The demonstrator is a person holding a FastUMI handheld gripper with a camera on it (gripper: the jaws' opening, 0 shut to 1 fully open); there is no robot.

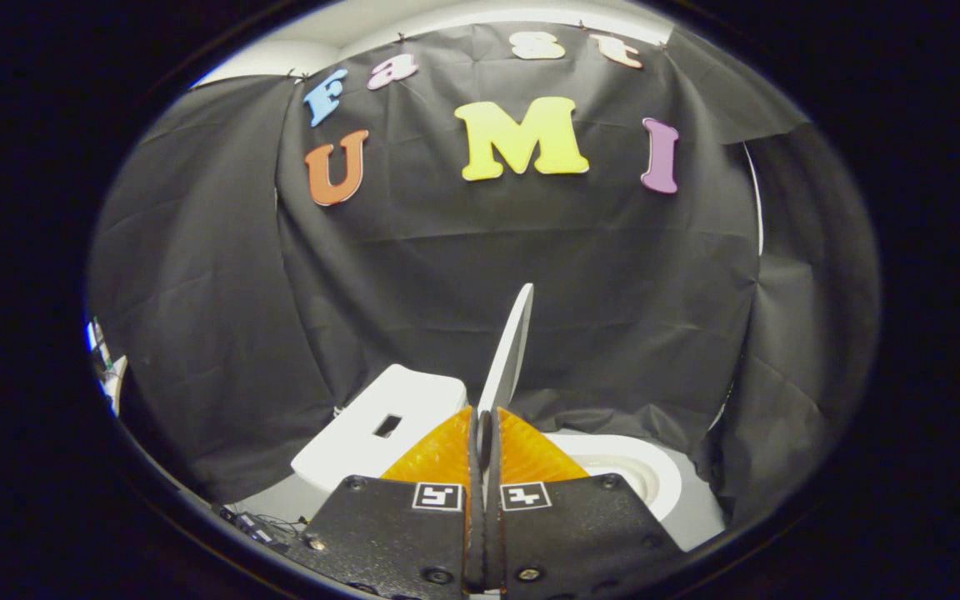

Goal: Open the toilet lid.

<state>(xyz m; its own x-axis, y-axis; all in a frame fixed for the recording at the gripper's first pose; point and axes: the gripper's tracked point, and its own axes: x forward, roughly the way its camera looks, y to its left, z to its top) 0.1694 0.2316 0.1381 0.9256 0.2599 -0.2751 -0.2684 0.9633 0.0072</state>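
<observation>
The white toilet lid (512, 350) stands edge-on and nearly upright, rising straight out from between my fingertips. My gripper (484, 419) is shut on the lid's lower edge, both fingers pressing its thin rim. Right of the fingers lies the white toilet bowl (638, 467) with its seat uncovered. Left of the fingers sits the white tank (384, 429) with a small dark slot on its top.
Black cloth walls close in behind and on both sides of the toilet. Some cables and small gear (259, 527) lie on the floor left of the tank. A bit of bright equipment (105, 362) shows past the cloth's left edge.
</observation>
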